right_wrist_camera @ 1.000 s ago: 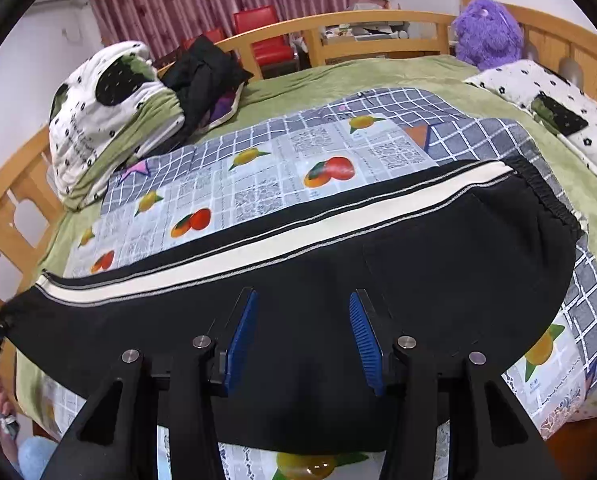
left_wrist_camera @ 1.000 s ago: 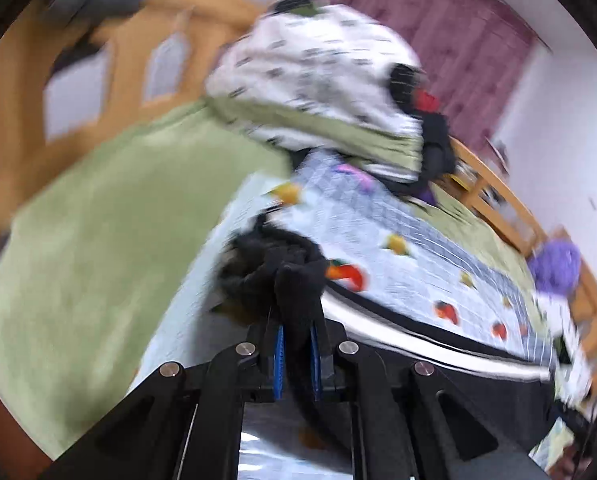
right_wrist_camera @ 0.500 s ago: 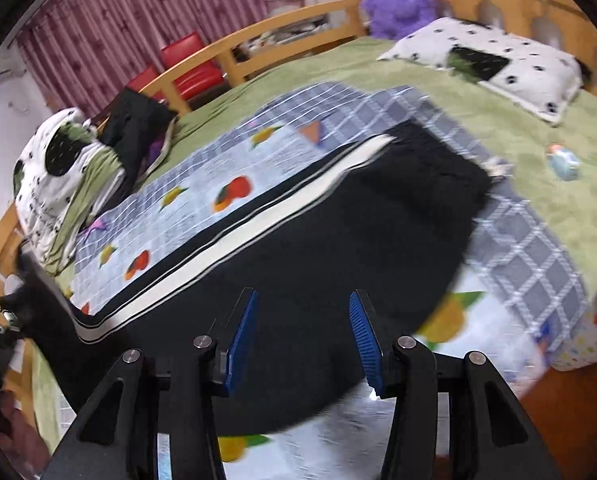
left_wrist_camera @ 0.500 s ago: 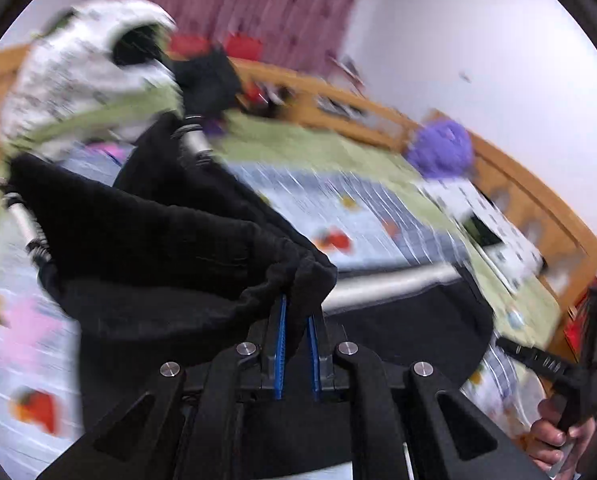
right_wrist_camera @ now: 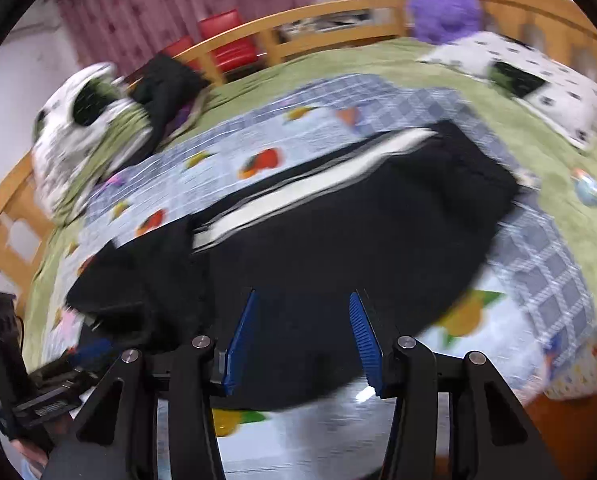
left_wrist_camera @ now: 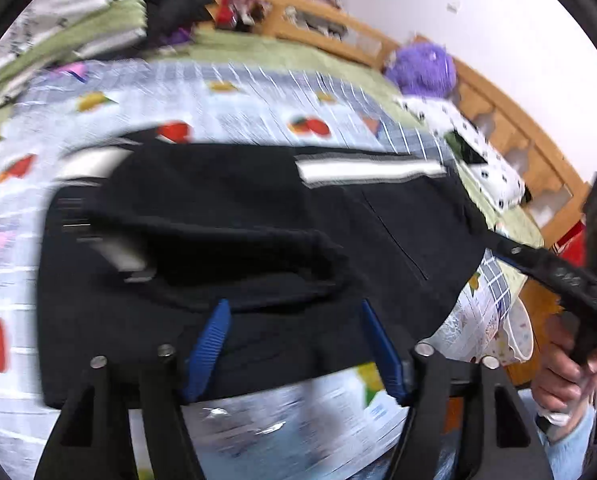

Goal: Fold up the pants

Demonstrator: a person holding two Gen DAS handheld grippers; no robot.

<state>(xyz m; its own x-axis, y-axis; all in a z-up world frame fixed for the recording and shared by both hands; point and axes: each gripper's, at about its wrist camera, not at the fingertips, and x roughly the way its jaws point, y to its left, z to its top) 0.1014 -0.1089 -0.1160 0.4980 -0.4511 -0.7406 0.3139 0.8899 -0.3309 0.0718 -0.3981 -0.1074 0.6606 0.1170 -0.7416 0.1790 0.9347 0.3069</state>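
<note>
On the bed, the pants lie with one end folded over; both the left claw and right claw hover spread, empty. Further folds likely remain.

Two fisheye views look forward along open tongs, close above a bed. The left gripper faces the purple toy ahead-right. The right gripper faces the curtain. Both share the black pants just ahead.

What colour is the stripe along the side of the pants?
White stripe on black pants, clearest in the left wrist view.
</note>
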